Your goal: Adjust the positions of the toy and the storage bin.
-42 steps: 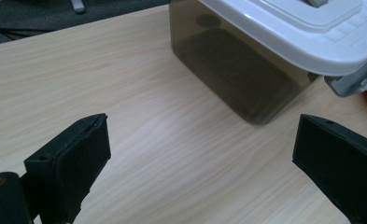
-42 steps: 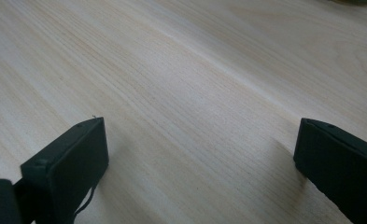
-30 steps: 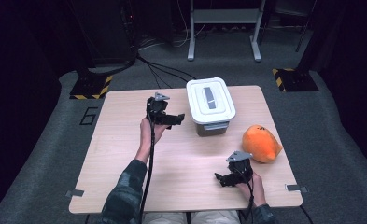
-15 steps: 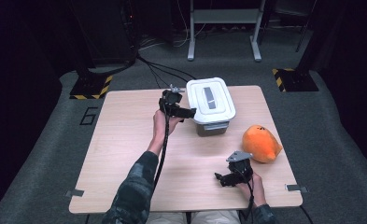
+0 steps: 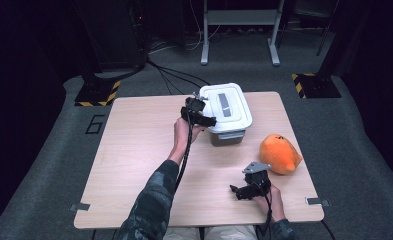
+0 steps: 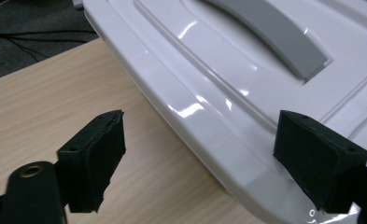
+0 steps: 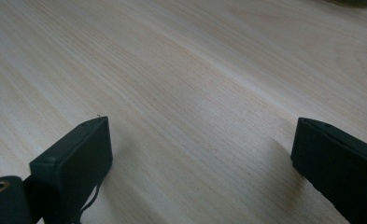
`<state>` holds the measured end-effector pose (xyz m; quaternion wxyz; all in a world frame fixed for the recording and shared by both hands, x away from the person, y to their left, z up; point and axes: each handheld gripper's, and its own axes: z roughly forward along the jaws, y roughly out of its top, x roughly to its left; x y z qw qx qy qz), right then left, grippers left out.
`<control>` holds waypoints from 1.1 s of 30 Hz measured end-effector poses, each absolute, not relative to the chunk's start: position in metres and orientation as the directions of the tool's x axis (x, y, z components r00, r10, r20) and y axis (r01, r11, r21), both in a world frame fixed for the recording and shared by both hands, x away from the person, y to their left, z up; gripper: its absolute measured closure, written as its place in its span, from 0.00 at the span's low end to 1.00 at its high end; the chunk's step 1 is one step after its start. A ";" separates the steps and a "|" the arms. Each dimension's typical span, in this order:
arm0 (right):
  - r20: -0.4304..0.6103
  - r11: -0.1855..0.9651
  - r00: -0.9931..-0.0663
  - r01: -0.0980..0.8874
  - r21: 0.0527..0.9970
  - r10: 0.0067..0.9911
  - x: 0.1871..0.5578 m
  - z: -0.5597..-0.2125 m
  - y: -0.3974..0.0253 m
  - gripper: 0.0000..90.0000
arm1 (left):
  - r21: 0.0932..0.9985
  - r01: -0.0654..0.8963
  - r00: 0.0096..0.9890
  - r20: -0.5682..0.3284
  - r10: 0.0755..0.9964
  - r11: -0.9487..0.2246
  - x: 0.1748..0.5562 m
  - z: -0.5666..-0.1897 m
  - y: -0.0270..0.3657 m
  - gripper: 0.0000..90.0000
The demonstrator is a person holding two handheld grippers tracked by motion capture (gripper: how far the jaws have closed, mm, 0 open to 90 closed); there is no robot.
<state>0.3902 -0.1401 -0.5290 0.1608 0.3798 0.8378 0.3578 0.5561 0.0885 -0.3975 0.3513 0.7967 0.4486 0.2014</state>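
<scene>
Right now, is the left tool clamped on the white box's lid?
No, the left tool is open, its jaws set wide apart astride the lid edge.

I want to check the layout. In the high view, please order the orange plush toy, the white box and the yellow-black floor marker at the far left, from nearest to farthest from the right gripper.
From the right gripper:
1. Orange plush toy, just beyond it, near the table's right edge.
2. White box, at the table's far side.
3. Yellow-black floor marker, on the floor past the far-left corner.
</scene>
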 end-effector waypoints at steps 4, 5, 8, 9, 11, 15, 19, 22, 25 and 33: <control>0.002 0.457 -0.661 0.520 0.722 0.750 0.390 -0.529 -0.140 0.05 | 0.737 0.572 0.526 0.008 0.850 -0.361 0.553 -0.396 0.090 0.21; 0.002 0.455 -0.659 0.521 0.722 0.752 0.390 -0.529 -0.140 0.05 | 0.732 0.570 0.533 0.015 0.846 -0.372 0.552 -0.396 0.091 0.22; 0.001 0.456 -0.660 0.521 0.722 0.752 0.390 -0.529 -0.140 0.05 | 0.729 0.564 0.534 0.039 0.845 -0.389 0.549 -0.395 0.093 0.23; 0.002 0.455 -0.659 0.521 0.722 0.752 0.390 -0.529 -0.140 0.05 | 0.725 0.562 0.537 0.046 0.842 -0.398 0.548 -0.395 0.094 0.24; 0.001 0.456 -0.659 0.520 0.723 0.752 0.390 -0.529 -0.140 0.05 | 0.726 0.562 0.539 0.043 0.842 -0.396 0.547 -0.396 0.096 0.24; -0.002 0.456 -0.658 0.520 0.723 0.753 0.390 -0.529 -0.140 0.06 | 0.730 0.560 0.542 0.034 0.839 -0.391 0.545 -0.396 0.100 0.24; -0.001 0.456 -0.658 0.520 0.722 0.753 0.390 -0.529 -0.140 0.06 | 0.726 0.562 0.545 0.035 0.838 -0.396 0.544 -0.396 0.103 0.24; 0.000 0.456 -0.658 0.521 0.722 0.753 0.390 -0.529 -0.140 0.06 | 0.724 0.562 0.546 0.039 0.837 -0.400 0.542 -0.395 0.106 0.24; 0.001 0.455 -0.658 0.521 0.722 0.753 0.390 -0.529 -0.140 0.06 | 0.723 0.560 0.547 0.044 0.836 -0.404 0.539 -0.395 0.108 0.24; -0.003 0.455 -0.657 0.520 0.723 0.754 0.390 -0.529 -0.140 0.06 | 0.722 0.553 0.558 0.050 0.828 -0.416 0.532 -0.395 0.119 0.24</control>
